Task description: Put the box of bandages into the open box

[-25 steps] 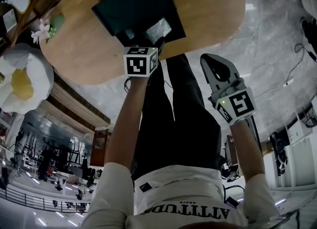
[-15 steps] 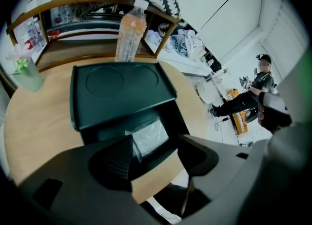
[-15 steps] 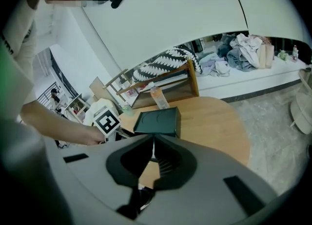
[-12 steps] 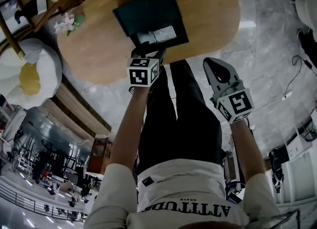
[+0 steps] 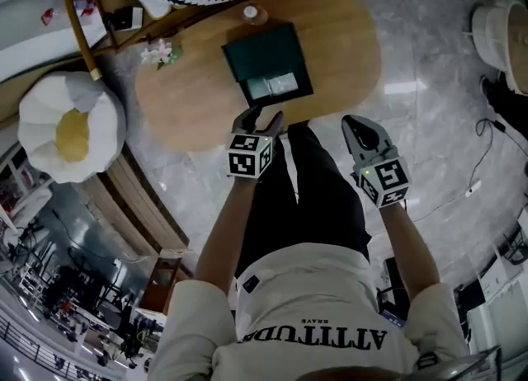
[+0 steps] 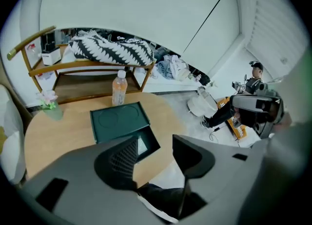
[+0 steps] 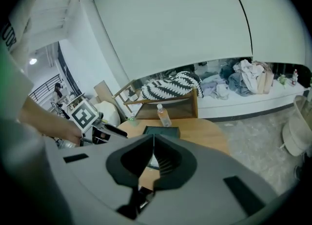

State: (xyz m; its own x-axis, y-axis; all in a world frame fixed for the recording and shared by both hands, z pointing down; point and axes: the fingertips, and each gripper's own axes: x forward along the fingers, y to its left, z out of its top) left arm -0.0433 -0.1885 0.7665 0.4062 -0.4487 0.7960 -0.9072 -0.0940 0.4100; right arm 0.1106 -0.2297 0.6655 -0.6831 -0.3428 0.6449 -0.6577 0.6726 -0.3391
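Seemingly past the placing and at the retreat: box of bandages [image 5: 276, 85] already inside the open box [image 5: 264, 51], in the half nearest the person, with the lid folded back flat beyond it.

Left hand-held gripper [image 5: 262, 118] poised near the box's near edge and apart from it, jaws well spread though just now closing a little, nothing between them. Right hand-held gripper [image 7: 153, 139] off to the side over the floor, jaws pressed together, empty.

To finish well:
- Draw both hand-held grippers up and back toward the body, well clear of the rim and the flat lid.
- Avoid nudging the open box along the surface [image 5: 181, 99].
- Check that the bandage box sits flat and below the rim, not propped on a wall.
- Keep away from the bottle [image 6: 119, 86] at the far side.

As for looks: a flat, pale, silvery-grey rectangle, faintly glossy against the dark green lining. Long side across the compartment, filling most of its width. Any print too small to read.
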